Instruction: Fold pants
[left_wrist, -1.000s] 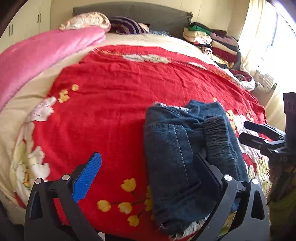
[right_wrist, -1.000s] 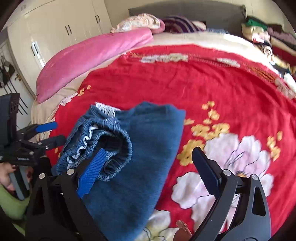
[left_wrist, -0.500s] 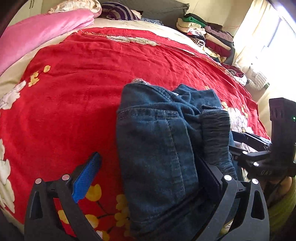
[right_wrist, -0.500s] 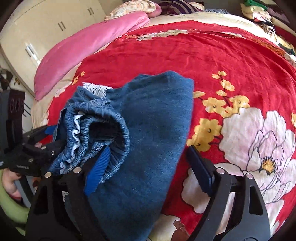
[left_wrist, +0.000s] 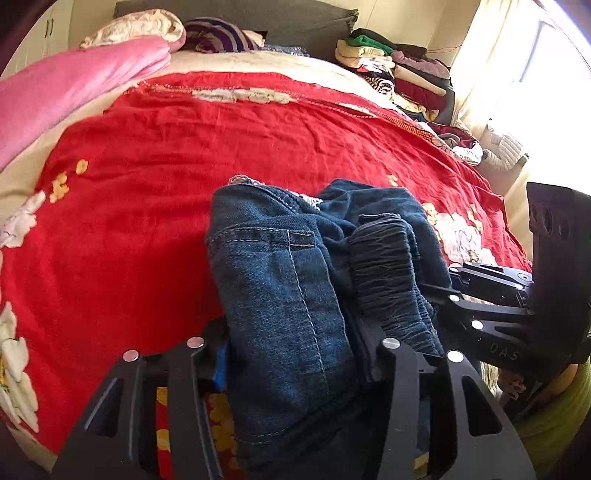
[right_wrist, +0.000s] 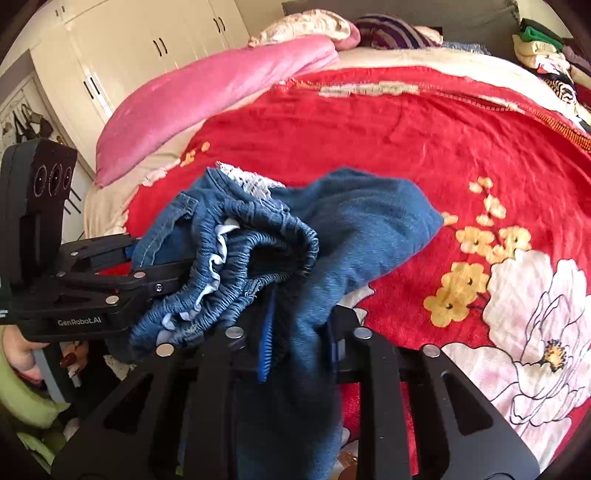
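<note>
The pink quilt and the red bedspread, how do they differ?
The pink quilt is plain and bunched into a long roll along the bed's edge; the red bedspread is printed with flowers and lies spread flat. The folded jeans rest on the bedspread, not the quilt. Both lie on the bed.

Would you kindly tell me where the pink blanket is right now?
The pink blanket lies along the bed's left edge in both views, beside the red bedspread and near the wardrobe.

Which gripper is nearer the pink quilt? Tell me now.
Left. The left gripper clamps the jeans on the side toward the pink quilt; the right gripper grips them on the far side.
</note>
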